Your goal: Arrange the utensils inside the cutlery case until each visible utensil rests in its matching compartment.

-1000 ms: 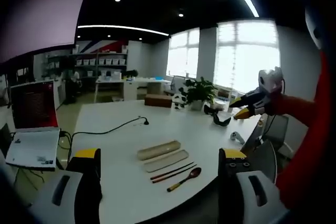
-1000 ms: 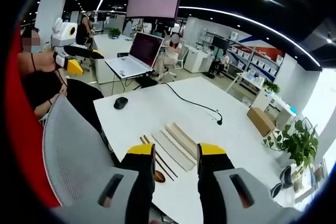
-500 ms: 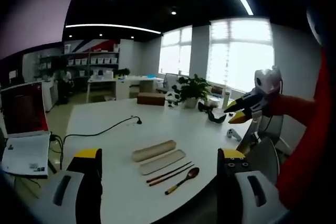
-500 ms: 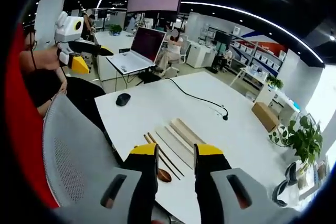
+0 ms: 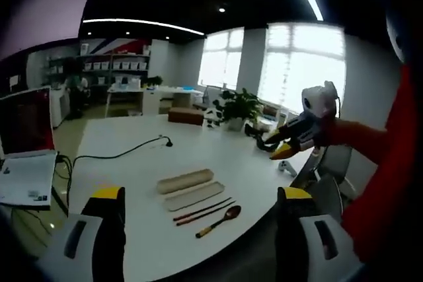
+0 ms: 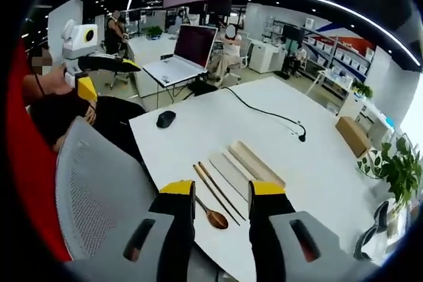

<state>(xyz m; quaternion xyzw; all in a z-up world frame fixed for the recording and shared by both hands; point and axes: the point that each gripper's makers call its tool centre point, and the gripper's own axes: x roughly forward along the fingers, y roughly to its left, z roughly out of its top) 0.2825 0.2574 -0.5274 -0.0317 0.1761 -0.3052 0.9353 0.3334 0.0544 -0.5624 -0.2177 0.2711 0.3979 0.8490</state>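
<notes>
Right claw (image 6: 218,193) seen dropped nearer worktop (image 6: 198,130) since a second ago. Both my claws open, empty. Spoon (image 6: 213,216), chopsticks (image 6: 218,193) outside cutlery case (image 6: 256,163), beside lid (image 6: 228,173). Risk: thin chopsticks rolling off edge.

We count on the white table (image 6: 198,137): one spoon (image 6: 213,216), two chopsticks (image 6: 215,191), one case base (image 6: 256,162), one lid (image 6: 229,173), one mouse (image 6: 166,119).
</notes>
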